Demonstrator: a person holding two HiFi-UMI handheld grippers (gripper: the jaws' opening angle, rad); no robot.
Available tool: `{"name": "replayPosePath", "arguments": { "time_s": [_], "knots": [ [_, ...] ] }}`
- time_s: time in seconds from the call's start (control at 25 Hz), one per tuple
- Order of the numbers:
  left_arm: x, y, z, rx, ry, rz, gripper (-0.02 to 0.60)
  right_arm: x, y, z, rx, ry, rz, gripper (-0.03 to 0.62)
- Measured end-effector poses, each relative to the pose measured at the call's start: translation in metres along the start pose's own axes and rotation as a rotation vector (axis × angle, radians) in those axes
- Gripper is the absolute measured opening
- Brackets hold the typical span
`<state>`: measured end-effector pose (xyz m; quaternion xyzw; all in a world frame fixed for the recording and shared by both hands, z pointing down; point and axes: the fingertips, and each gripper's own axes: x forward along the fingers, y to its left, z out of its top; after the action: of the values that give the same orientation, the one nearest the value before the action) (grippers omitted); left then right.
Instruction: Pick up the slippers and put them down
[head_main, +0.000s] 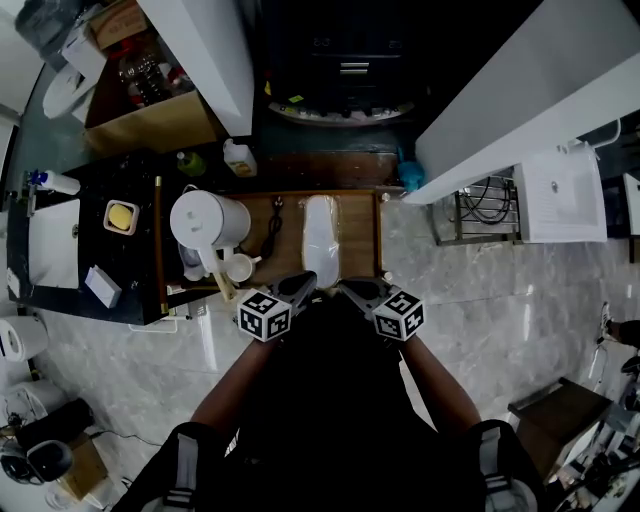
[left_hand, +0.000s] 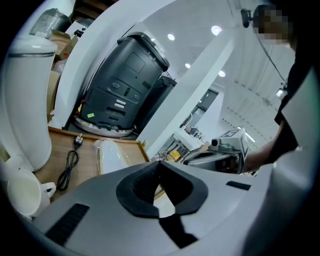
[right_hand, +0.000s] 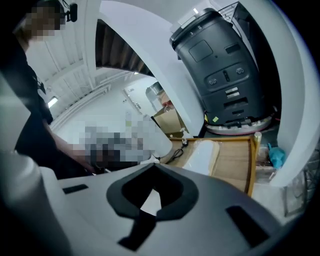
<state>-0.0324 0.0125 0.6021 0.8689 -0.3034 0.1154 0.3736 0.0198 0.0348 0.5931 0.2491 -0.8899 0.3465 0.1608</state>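
Pair of white slippers in clear plastic wrap (head_main: 320, 235) lying flat on brown wooden counter with raised rim (head_main: 360, 240), roughly mid-counter, touched by neither gripper. Left gripper (head_main: 304, 284) clenched, jaw tips pressed together, nothing between them, held at the counter's near edge just short of the slippers, angled slightly down. Right gripper (head_main: 347, 289) likewise clenched and empty, just beside the left one, tips near each other but apart. Confirmed in left gripper view: left gripper (left_hand: 159, 164) closed tight, slippers (left_hand: 112, 155) beyond and below on bare wood (left_hand: 87, 162). Confirmed in right gripper view: right gripper (right_hand: 152, 166) closed tight, slippers (right_hand: 204, 156) ahead on the counter (right_hand: 232, 162). White lidded electric kettle (head_main: 205, 222) at counter's left end, small white cup (head_main: 240, 268) just beside it. Black power cord with plug (head_main: 272, 228) between kettle and slippers, apart from the wrap. Large dark grey machine on round base (head_main: 345, 60) behind the counter. Pale marble-look floor (head_main: 480, 300) to the right. Marker cubes and bare forearms at bottom centre of head view.
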Motion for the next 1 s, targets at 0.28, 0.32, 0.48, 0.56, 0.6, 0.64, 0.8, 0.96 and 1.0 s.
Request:
{"name": "replayPosePath", "arguments": {
  "time_s": [0.28,0.32,0.48,0.56,0.6,0.64,0.8,0.96,1.0],
  "knots": [
    [-0.014,-0.041,0.024,0.066,-0.057,-0.078,0.011,-0.024,0.035,0.043,-0.105,-0.077,0.061,0.006],
    [-0.015,-0.046,0.027,0.076,-0.058,-0.089,0.011,-0.027,0.038,0.047,-0.113,-0.087,0.065,0.006],
    [-0.017,-0.055,0.035,0.107,-0.064,-0.109,0.011,-0.033,0.043,0.057,-0.132,-0.108,0.072,0.006],
    [-0.018,-0.057,0.039,0.113,-0.073,-0.112,0.011,-0.034,0.044,0.058,-0.136,-0.111,0.075,0.006],
    [-0.019,-0.059,0.042,0.114,-0.079,-0.113,0.011,-0.035,0.045,0.059,-0.137,-0.112,0.077,0.006],
    [-0.019,-0.061,0.044,0.117,-0.085,-0.114,0.011,-0.036,0.045,0.059,-0.137,-0.114,0.080,0.006],
    [-0.020,-0.066,0.053,0.134,-0.098,-0.113,0.011,-0.040,0.046,0.061,-0.144,-0.117,0.085,0.006],
    [-0.020,-0.072,0.055,0.132,-0.103,-0.124,0.011,-0.044,0.046,0.061,-0.152,-0.114,0.084,0.006],
    [-0.020,-0.074,0.055,0.134,-0.101,-0.126,0.011,-0.045,0.045,0.061,-0.153,-0.114,0.083,0.006]
  ]
}}
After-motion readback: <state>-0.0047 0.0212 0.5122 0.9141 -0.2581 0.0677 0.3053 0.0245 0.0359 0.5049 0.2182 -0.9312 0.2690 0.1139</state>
